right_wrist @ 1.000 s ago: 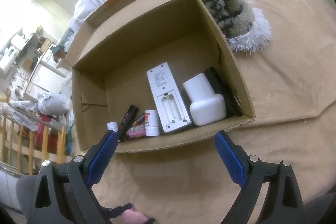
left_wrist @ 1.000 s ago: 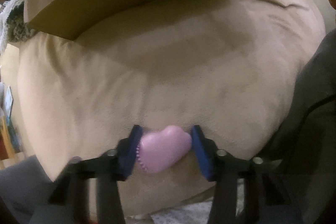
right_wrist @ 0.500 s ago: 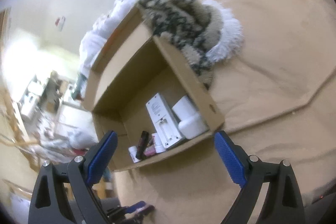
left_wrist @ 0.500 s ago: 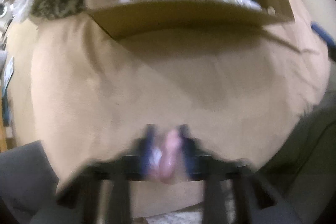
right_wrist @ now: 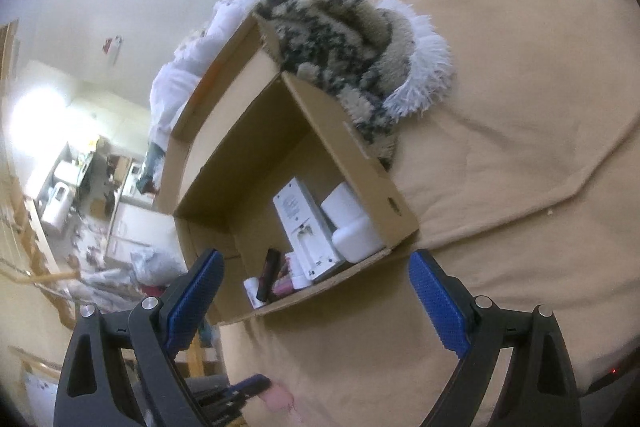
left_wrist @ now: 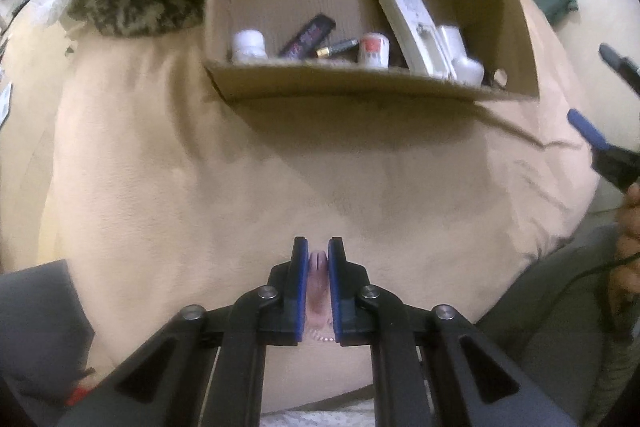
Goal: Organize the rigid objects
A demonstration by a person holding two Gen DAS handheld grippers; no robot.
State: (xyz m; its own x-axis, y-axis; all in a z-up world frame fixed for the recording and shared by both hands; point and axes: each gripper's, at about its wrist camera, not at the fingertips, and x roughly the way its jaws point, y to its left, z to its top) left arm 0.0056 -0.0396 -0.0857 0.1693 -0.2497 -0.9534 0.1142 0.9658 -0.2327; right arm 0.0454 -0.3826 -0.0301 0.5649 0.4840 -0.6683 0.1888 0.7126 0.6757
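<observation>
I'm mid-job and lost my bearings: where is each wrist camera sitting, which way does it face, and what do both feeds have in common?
Left wrist: low over the tan blanket, facing the open cardboard box; its own left gripper is shut on a pink heart, with the right gripper's blue finger at the right edge.
Right wrist: higher, tilted, looking down into the box; its own right gripper is open and holds nothing.
Shared: the box, the white remote inside it, and the blanket.

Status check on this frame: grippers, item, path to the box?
Left gripper shut on pink heart. Right gripper open, empty. Cardboard box ahead, open; nothing between.
</observation>
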